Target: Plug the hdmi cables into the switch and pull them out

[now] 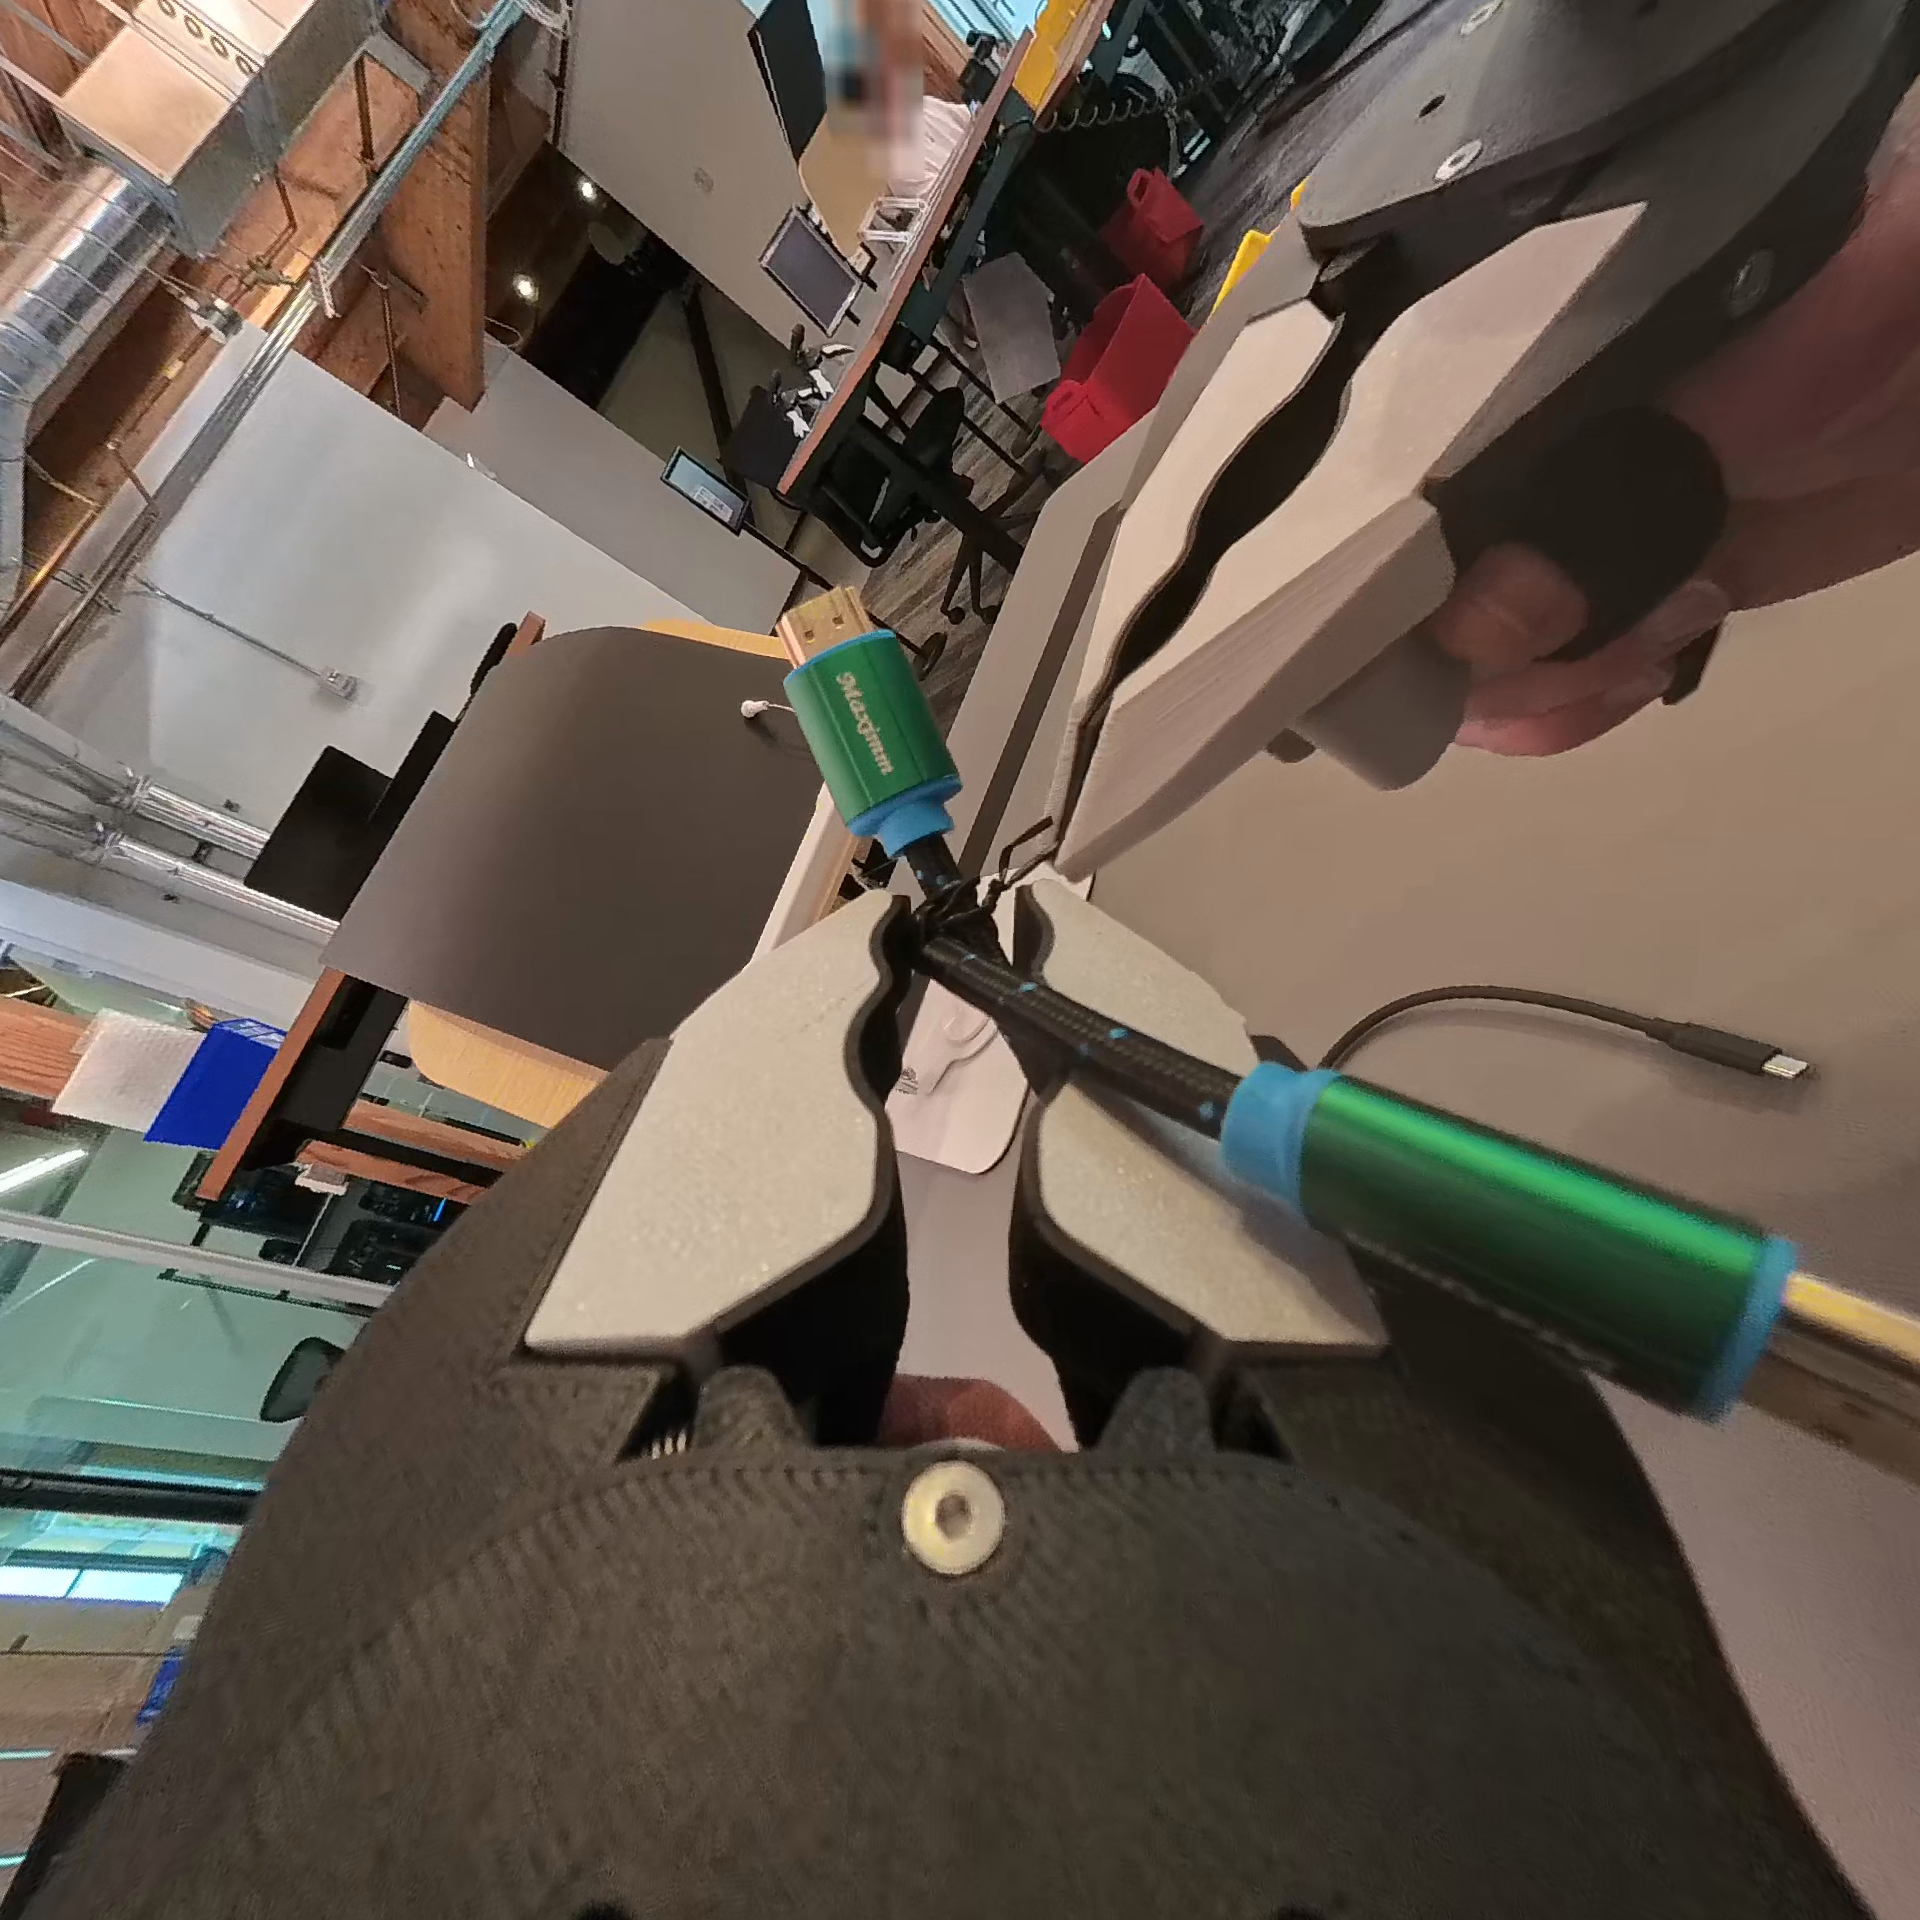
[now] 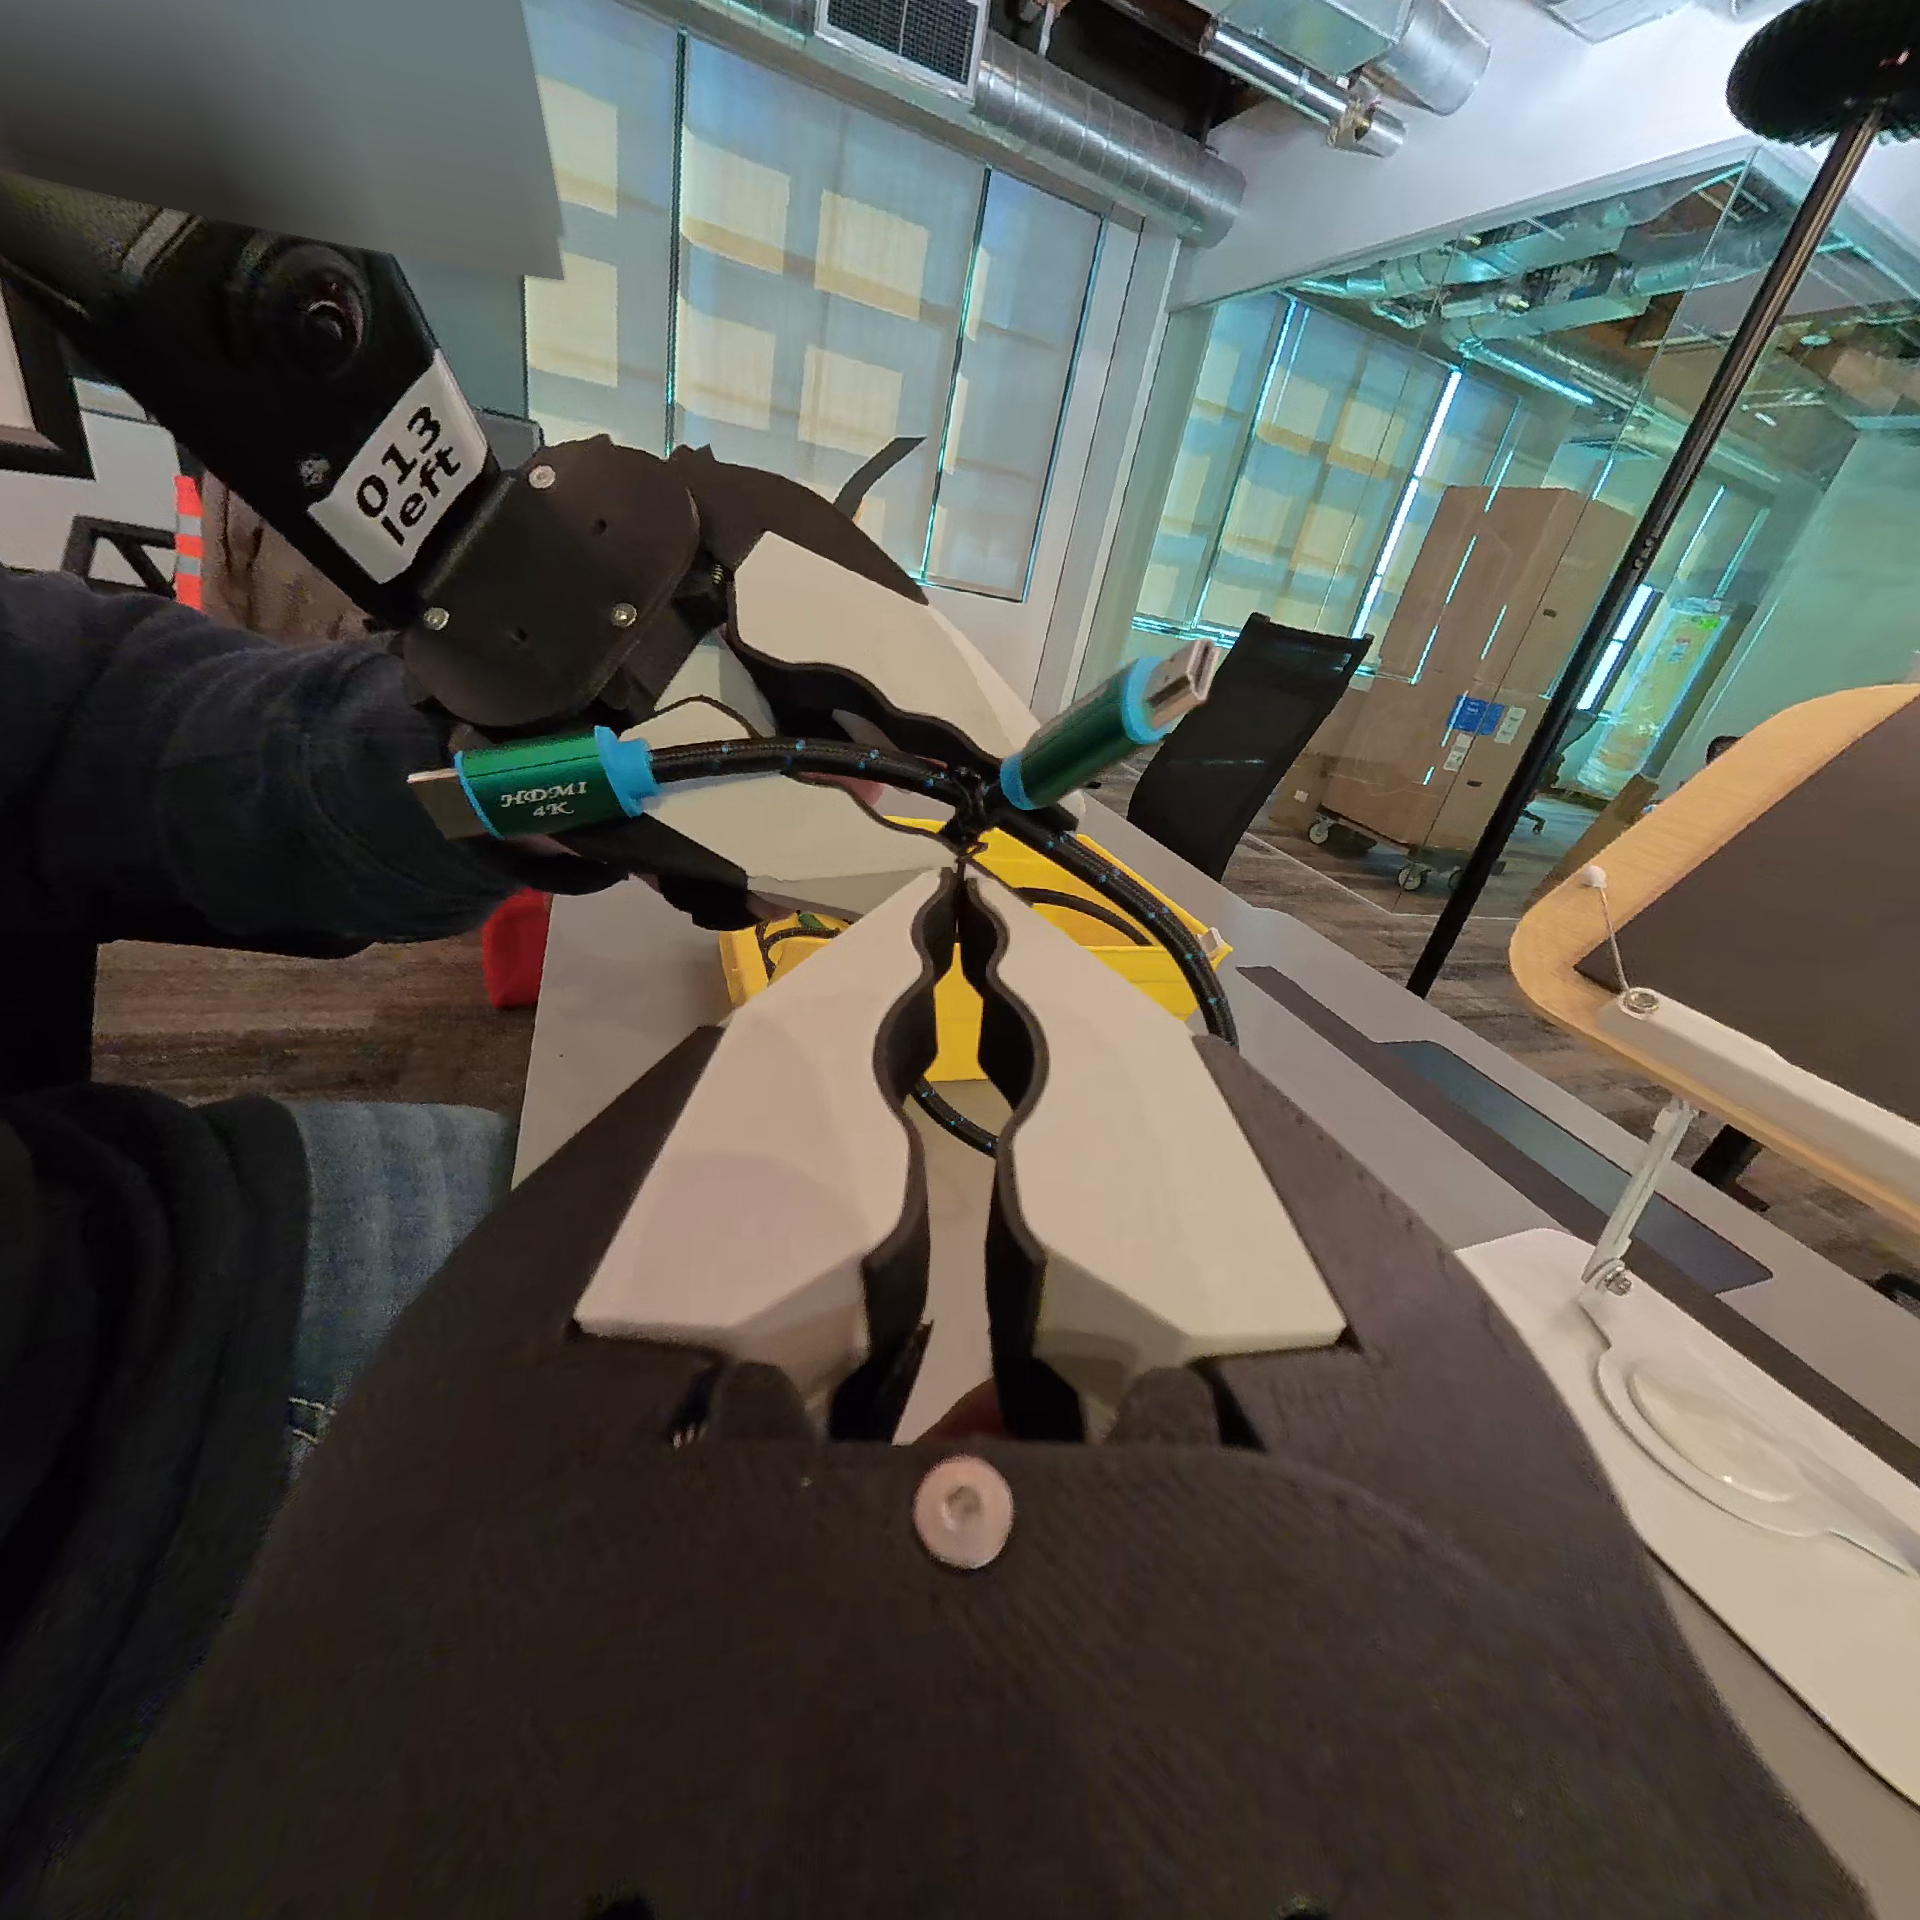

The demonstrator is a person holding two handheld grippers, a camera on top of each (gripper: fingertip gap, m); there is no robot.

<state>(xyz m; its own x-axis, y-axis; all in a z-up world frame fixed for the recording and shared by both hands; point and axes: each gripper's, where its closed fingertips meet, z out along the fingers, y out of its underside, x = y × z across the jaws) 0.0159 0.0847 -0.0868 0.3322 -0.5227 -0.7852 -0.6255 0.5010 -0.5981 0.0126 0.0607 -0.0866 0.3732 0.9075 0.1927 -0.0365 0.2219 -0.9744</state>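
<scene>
Braided black HDMI cable (image 1: 1101,1049) with green metal plugs was held above the grey worktop (image 1: 1455,914). Left tongs (image 1: 951,914) pinched the bundle; right tongs (image 2: 958,883) nipped its thin tie. Light, springy cord; rigid plug barrels likely offered the surest hold.

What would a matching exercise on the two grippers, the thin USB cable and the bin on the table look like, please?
Things:
1. left gripper
2. right gripper
3. thin USB cable
4. bin

States:
A. lying loose on the grey table
B. yellow
C. shut on the braided HDMI cable
D. tips pinching the thin black tie

Pairs: 1-C, 2-D, 3-A, 4-B
</scene>
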